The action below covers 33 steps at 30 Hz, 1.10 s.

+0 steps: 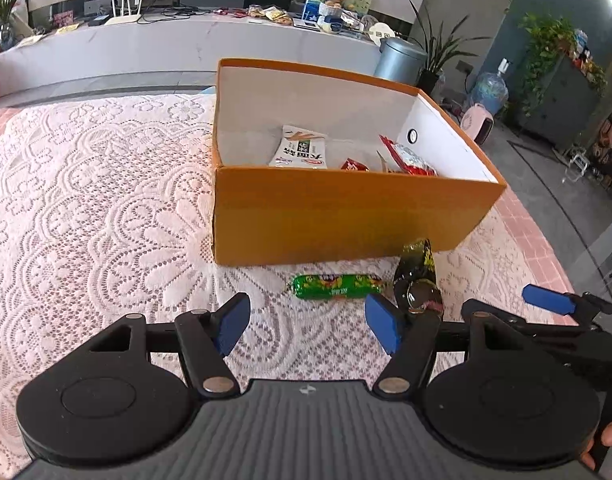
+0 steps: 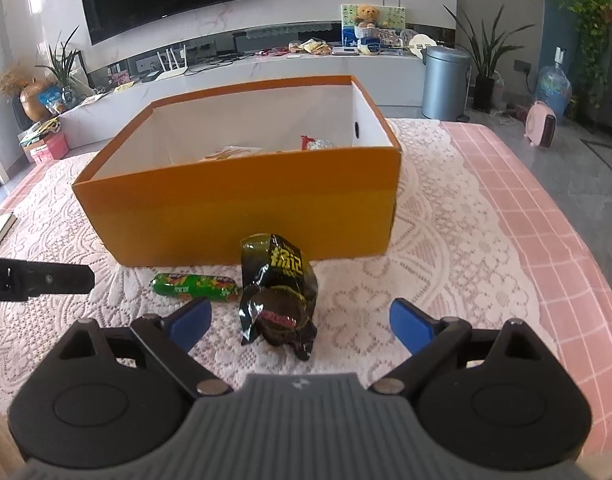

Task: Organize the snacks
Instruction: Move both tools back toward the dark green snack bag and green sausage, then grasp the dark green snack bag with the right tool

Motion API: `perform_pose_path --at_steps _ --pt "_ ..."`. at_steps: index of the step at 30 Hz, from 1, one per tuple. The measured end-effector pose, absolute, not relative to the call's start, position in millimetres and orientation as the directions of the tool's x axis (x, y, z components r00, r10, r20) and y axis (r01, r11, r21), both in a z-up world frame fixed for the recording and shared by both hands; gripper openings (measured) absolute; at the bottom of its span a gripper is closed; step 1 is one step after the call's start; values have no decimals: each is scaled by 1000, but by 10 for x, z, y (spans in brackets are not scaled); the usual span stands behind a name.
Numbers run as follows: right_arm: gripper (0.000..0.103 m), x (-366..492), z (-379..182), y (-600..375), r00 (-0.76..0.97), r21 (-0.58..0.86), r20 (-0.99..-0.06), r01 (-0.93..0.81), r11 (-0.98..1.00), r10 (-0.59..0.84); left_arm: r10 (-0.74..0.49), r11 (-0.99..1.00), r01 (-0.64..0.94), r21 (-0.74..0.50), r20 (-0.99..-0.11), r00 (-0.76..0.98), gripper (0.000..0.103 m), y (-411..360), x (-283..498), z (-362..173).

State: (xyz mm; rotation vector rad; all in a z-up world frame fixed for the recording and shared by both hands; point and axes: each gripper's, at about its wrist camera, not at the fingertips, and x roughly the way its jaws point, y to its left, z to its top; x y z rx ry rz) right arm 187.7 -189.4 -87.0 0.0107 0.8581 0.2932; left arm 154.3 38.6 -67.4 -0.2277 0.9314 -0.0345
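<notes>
Snacks lying on lace-covered bench (image 2: pixel 446 216) before orange box (image 2: pixel 242 208): green sausage (image 1: pixel 336 286) and dark packet (image 2: pixel 278 292), side by side. Left claw (image 1: pixel 306 326) hovering near sausage, jaws gaping apart, empty. Right claw (image 2: pixel 300 322) straddling packet, jaws apart, not touching. More packets (image 1: pixel 302 154) sitting inside box.

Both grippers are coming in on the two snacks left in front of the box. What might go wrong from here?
1. The green sausage and the dark crinkly packet lie almost touching; closing on one may nudge the other.
2. The left gripper and right gripper, both with jaws open, are close side by side and could bump.
3. The lace tablecloth could snag a low fingertip.
4. The orange box wall is high; a low carry may clip it.
</notes>
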Motion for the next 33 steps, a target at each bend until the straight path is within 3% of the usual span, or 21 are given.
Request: perform_pose_path --at_steps 7,11,15,21,24,30,33 --pt "84 2061 -971 -1712 602 87 -757 -293 952 254 -120 978 -71 -194 -812 572 77 396 1688 -738" --pt "84 2196 -1053 -1596 579 74 -771 -334 940 266 -130 988 -1 -155 -829 544 77 306 1826 -795" --pt "73 2303 -1196 -1509 551 59 -794 -351 934 258 -127 992 66 -109 -867 482 77 213 1992 -928" --pt "70 2394 -1374 -1482 501 96 -823 -342 935 268 -146 982 176 -73 -881 451 77 97 2158 -1104" --pt "56 2401 -1435 -1482 480 107 -835 -340 934 271 -142 972 232 -37 -880 454 77 35 2180 -1192" --pt "46 2384 -1434 -1526 491 119 -829 -315 942 269 -153 960 277 -33 -893 424 77 -18 2189 -1342" --pt "46 2381 -1430 -1560 489 128 -830 -301 945 268 -143 958 286 -24 -904 403 77 -31 2178 -1401"
